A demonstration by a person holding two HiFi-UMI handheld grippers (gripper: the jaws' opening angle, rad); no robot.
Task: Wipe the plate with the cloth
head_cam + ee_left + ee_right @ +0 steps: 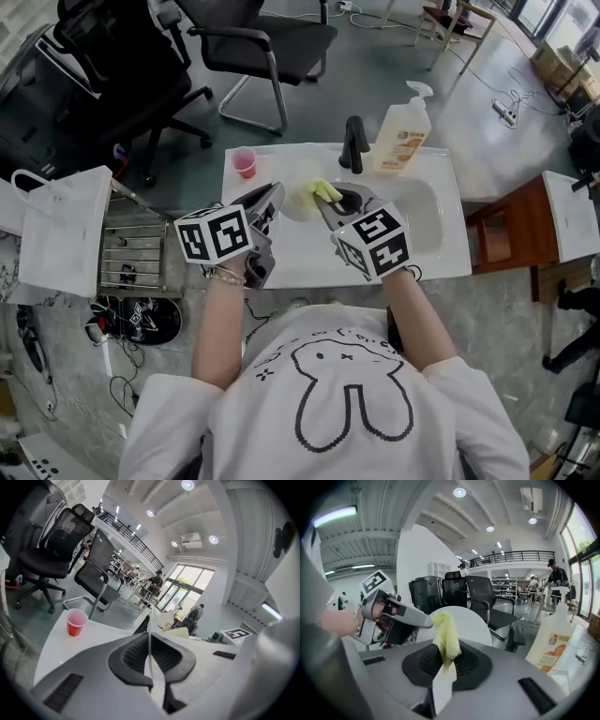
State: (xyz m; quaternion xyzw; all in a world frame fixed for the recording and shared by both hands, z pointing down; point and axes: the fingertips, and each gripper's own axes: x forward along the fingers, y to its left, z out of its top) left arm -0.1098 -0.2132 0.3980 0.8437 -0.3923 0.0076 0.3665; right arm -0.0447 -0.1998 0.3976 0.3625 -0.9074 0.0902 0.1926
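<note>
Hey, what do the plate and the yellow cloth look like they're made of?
The plate is white and smooth with a thin rim and a soft sheen. It is probably plastic or melamine, though glazed ceramic can't be ruled out. The cloth is pale yellow, matte and bunched into soft folds, so it looks like a thin textile or microfibre wipe.

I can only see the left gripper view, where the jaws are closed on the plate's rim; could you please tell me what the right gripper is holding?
Observer: The right gripper is shut on a yellow cloth.
Operator: Thank you. Where is that cloth relative to the plate?
Observer: It sticks up in front of the upright face of the plate; I cannot tell whether it touches.
Operator: And is there anything further back that I should know of?
Observer: A soap bottle stands at the back edge of the sink, beside the black tap.
</note>
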